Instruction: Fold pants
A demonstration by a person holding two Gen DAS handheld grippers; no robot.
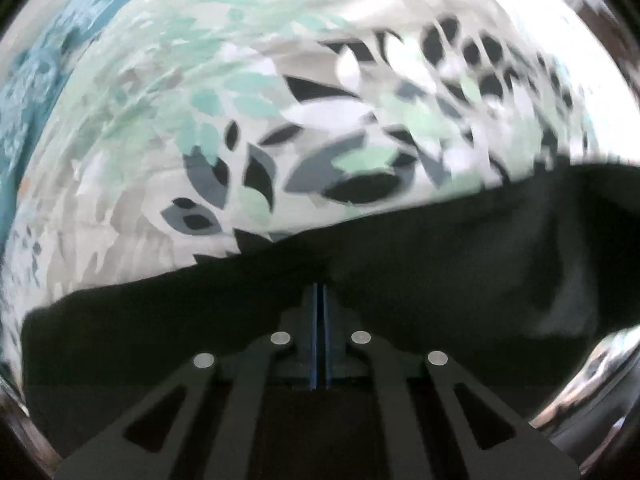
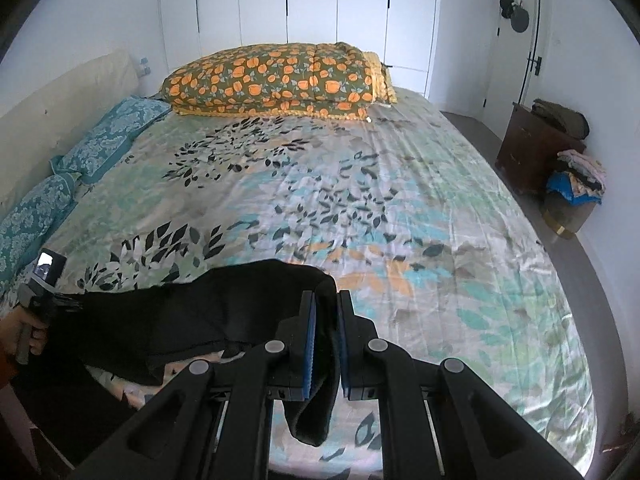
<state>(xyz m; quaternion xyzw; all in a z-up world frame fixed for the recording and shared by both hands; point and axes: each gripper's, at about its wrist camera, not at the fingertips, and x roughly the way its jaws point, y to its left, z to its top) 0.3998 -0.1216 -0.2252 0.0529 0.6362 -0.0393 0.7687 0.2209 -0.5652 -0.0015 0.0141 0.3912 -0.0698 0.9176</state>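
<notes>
The black pants point(image 2: 180, 316) hang stretched between my two grippers above the near end of the bed. My right gripper point(image 2: 325, 300) is shut on one end of the pants, with black cloth pinched between its blue pads and a fold drooping below. My left gripper point(image 1: 320, 292) is shut on the other end of the pants point(image 1: 440, 264), which fill the lower half of the blurred left wrist view. The left gripper also shows in the right wrist view point(image 2: 44, 292) at the far left, held in a hand.
The bed point(image 2: 400, 200) has a leaf-patterned sheet. A folded orange-flowered quilt point(image 2: 280, 76) lies at its far end. Teal pillows point(image 2: 100, 140) line the left side. A brown cabinet point(image 2: 532, 148) and a pile of clothes point(image 2: 576, 180) stand at the right wall.
</notes>
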